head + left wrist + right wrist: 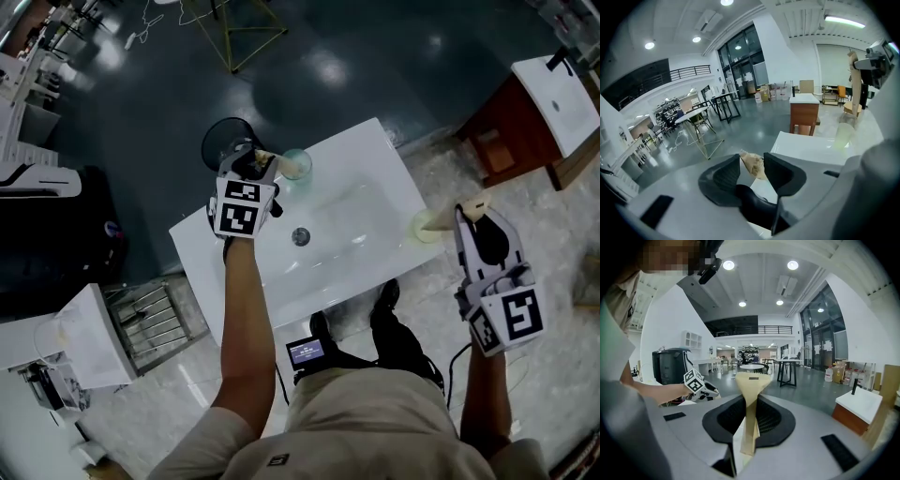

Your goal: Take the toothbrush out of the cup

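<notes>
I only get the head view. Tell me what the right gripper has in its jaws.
Observer: The right gripper is shut on a flat tan toothbrush, as its own view shows.
Operator: Now report the left one.
Observer: The left gripper is open; a tan thing sits between its jaws.
Operator: Say whether the toothbrush is out of the cup.
Observer: In the left gripper view it appears to hang above the cup, clear of the rim.
</notes>
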`<state>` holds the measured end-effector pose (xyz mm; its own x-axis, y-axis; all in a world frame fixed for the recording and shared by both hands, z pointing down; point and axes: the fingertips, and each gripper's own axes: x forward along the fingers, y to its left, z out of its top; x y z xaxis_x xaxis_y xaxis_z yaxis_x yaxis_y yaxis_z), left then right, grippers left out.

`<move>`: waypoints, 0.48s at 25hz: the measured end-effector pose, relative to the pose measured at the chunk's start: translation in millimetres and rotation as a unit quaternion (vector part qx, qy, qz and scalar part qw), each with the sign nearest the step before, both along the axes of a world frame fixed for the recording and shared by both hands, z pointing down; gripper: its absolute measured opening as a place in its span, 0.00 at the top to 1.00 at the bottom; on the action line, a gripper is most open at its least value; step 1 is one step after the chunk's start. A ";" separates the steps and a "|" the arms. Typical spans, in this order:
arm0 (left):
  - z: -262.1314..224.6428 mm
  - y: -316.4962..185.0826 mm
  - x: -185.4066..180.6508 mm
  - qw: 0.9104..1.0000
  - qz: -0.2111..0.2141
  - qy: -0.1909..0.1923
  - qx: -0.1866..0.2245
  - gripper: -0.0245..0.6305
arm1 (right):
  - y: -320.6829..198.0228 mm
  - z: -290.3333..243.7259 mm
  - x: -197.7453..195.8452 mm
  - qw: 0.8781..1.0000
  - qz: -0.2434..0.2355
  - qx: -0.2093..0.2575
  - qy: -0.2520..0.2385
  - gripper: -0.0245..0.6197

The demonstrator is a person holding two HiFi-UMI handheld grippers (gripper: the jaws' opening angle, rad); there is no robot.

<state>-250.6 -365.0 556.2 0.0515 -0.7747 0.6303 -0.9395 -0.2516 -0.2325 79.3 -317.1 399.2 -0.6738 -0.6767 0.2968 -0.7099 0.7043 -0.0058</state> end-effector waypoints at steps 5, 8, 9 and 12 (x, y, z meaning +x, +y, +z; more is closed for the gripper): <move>-4.4 2.8 4.3 1.000 0.014 0.006 0.008 0.79 | -0.3 0.5 -0.1 1.000 0.002 0.001 0.004 0.89; -15.2 8.8 5.4 1.000 0.016 0.007 0.024 0.82 | 3.7 -4.2 -1.4 1.000 0.005 0.006 0.006 0.89; -20.9 10.8 5.6 0.999 0.016 0.007 0.032 0.83 | 5.6 -6.2 -2.5 1.000 0.005 0.008 0.005 0.89; -43.2 17.1 5.7 0.998 0.016 0.009 0.064 0.84 | 12.8 -12.5 -6.8 1.000 0.004 0.015 0.003 0.89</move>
